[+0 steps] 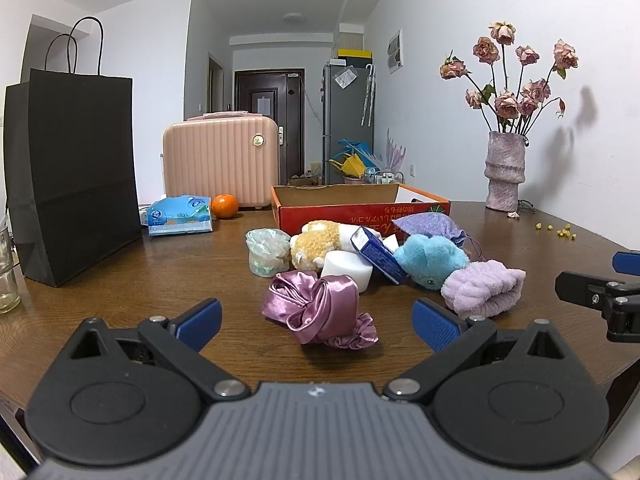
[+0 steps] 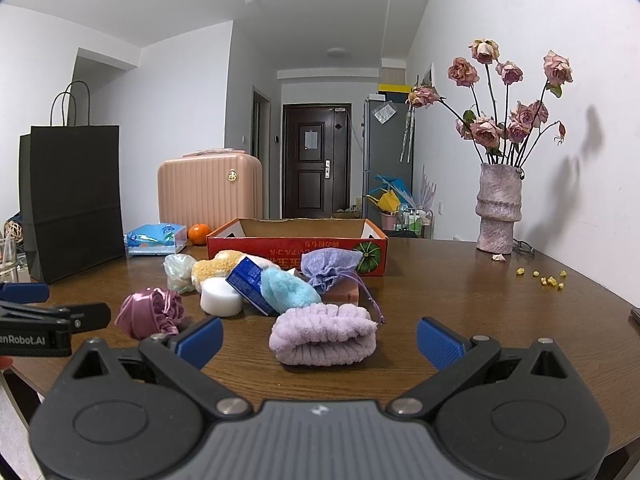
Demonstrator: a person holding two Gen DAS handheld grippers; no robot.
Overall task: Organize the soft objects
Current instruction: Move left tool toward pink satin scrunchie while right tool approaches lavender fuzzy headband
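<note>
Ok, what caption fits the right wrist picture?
Open right gripper faces a folded lilac fluffy towel on the brown wooden table.

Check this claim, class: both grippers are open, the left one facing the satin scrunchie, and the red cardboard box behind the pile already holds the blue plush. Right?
Not quite. The blue plush lies on the table in front of the red cardboard box, as the left wrist view shows. The rest holds.

A lived-in home, seen from a wooden table in an apartment room. White walls lead down a hallway to a dark front door, with a grey fridge beside it. On the table stand a vase of dried roses, a pink suitcase, a black paper bag and an orange.
</note>
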